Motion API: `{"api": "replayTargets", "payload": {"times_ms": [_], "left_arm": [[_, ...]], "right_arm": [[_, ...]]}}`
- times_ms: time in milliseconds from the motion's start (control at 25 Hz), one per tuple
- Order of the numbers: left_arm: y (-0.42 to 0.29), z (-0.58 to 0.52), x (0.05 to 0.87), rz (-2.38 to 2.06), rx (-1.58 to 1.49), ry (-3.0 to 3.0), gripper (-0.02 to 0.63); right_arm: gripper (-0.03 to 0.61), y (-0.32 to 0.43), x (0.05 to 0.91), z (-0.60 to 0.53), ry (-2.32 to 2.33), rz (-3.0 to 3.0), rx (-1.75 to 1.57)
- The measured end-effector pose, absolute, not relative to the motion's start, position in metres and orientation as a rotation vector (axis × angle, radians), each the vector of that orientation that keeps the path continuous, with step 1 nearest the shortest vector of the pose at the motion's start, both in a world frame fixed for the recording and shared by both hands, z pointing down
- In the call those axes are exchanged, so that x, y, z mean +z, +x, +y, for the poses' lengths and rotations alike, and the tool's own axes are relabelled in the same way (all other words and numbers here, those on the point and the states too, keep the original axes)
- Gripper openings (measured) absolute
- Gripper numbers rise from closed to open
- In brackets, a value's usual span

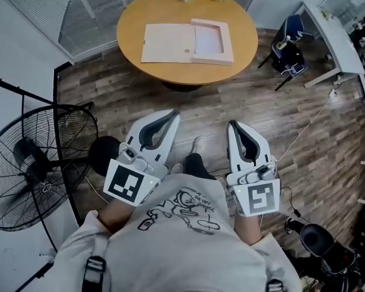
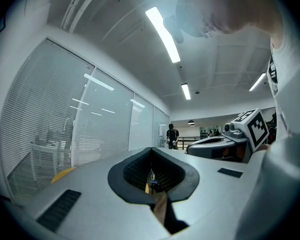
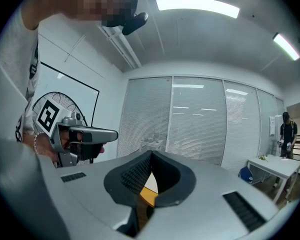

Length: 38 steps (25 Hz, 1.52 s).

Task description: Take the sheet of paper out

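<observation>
2 grippers closed, empty: left gripper [image 1: 173, 114], right gripper [image 1: 233, 125]; paper sheet [image 1: 208, 39] in open folder [image 1: 166, 43], well ahead.

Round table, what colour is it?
The round table is honey-brown wood, clearest in the head view.

The white left gripper [image 1: 169, 115] and white right gripper [image 1: 233, 126] are hovering side by side, well apart from the round wooden table [image 1: 170, 72], where an open beige cardboard folder [image 1: 167, 42] is cradling a white paper sheet [image 1: 208, 38] toward the right edge.
</observation>
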<state>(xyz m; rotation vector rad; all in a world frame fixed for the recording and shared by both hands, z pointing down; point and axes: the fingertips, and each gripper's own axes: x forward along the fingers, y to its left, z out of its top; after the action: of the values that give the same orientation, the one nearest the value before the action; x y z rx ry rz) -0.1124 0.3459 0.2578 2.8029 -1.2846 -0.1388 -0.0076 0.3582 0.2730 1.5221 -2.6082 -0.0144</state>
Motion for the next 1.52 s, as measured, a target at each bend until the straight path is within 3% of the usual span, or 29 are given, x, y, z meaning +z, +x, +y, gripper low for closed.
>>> {"api": "replayTargets", "payload": {"times_ms": [1520], "left_arm": [[0.002, 0.143, 0.264, -1.286, -0.045, 2.807, 0.021]], "right_arm": [[0.008, 0.106, 0.282, 0.154, 1.463, -2.608, -0.019]]}}
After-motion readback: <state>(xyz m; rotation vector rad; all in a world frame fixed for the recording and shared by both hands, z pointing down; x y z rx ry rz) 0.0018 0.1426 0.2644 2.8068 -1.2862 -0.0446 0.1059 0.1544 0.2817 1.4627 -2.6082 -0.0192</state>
